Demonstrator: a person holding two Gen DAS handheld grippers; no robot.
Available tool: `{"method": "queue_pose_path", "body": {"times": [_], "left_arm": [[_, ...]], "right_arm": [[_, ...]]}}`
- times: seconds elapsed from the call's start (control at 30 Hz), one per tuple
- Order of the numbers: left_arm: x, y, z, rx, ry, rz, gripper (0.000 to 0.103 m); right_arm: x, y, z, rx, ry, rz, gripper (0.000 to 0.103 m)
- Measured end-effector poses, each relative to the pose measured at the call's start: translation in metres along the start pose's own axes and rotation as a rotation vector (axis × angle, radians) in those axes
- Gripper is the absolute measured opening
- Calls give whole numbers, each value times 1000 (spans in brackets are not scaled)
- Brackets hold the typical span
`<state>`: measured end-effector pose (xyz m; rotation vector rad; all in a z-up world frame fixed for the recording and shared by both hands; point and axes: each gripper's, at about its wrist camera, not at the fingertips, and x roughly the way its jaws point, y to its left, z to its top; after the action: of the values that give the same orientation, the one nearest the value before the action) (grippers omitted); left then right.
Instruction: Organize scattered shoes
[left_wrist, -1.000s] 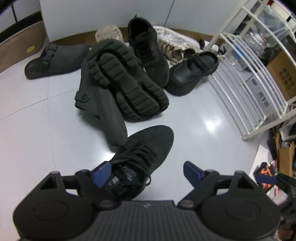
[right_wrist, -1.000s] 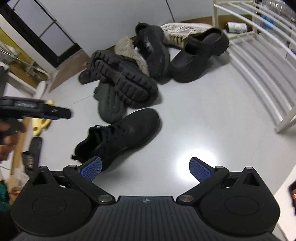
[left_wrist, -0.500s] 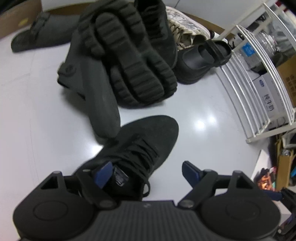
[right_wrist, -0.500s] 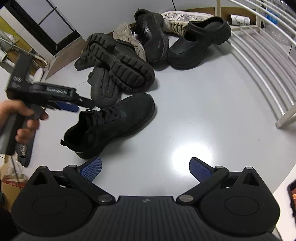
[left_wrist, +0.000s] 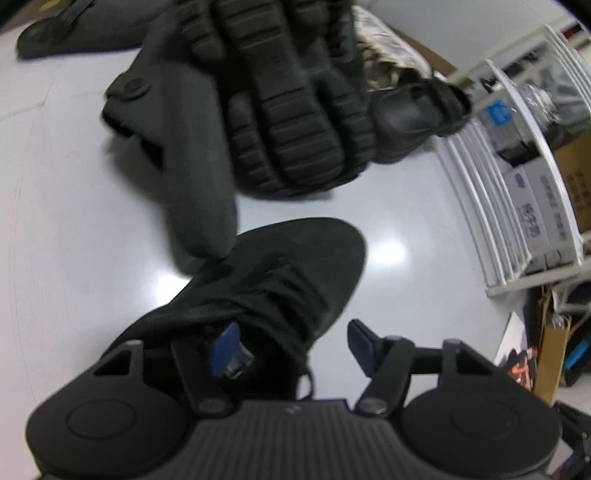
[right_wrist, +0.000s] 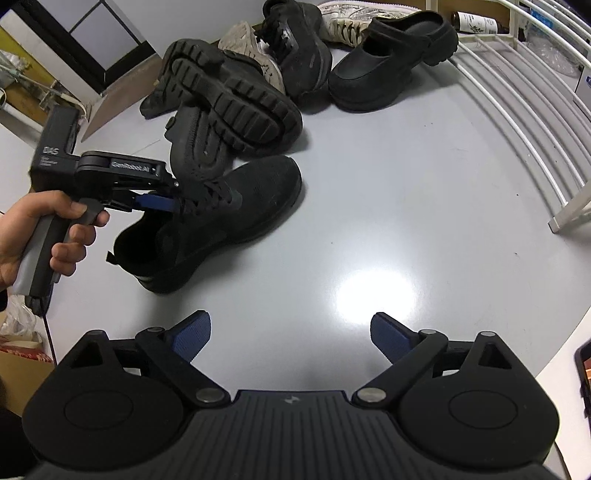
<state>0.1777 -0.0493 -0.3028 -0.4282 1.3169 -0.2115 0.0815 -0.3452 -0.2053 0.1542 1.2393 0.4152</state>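
A black lace-up sneaker (right_wrist: 218, 218) lies alone on the grey floor, toe toward the shoe pile; it also shows in the left wrist view (left_wrist: 280, 280). My left gripper (left_wrist: 291, 341) is open around its collar side: one blue finger sits inside the shoe opening, the other outside on the right. From the right wrist view the left gripper (right_wrist: 155, 201) reaches into the sneaker at the laces. My right gripper (right_wrist: 291, 332) is open and empty above bare floor, nearer than the sneaker.
A pile of shoes lies behind: an upturned black lug-sole shoe (right_wrist: 232, 96), a dark grey clog (right_wrist: 192, 147), a black boot (right_wrist: 299, 48), a black mule (right_wrist: 388, 62), beige sneakers (right_wrist: 255, 55). A white wire shoe rack (right_wrist: 524, 110) stands at the right, with boxes (left_wrist: 535, 206) behind it.
My left gripper has moved forward and down onto the black sneaker; one finger now sits inside its opening and the jaws have narrowed. My right gripper has stayed open and nearly still.
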Motion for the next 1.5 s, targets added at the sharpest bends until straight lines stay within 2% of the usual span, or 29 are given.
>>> {"method": "queue_pose_path", "body": {"times": [0.1, 0.13, 0.2, 0.27, 0.33, 0.67, 0.83, 1.03, 1.5], "left_arm": [[1, 1, 2, 16, -10, 43, 57], [2, 2, 3, 16, -2, 60, 51], [6, 4, 6, 21, 13, 52, 44], [8, 6, 10, 14, 20, 16, 19], [6, 6, 10, 19, 21, -6, 9], [5, -15, 14, -8, 49, -104, 5], [17, -46, 11, 10, 38, -116, 3], [37, -70, 10, -24, 37, -160, 2], [86, -159, -4, -103, 35, -284, 2]], "right_arm": [[1, -3, 0, 17, -4, -3, 97], [1, -4, 1, 23, -5, -4, 97], [2, -5, 1, 22, -6, -12, 97], [3, -5, 1, 20, -6, -15, 97], [3, -7, 0, 24, 2, -14, 97], [4, -24, -7, 89, 6, -34, 97], [4, -30, -7, 115, 12, -34, 97], [0, -43, -11, 138, 7, -55, 97], [0, -84, -31, 226, 3, -129, 97]]}}
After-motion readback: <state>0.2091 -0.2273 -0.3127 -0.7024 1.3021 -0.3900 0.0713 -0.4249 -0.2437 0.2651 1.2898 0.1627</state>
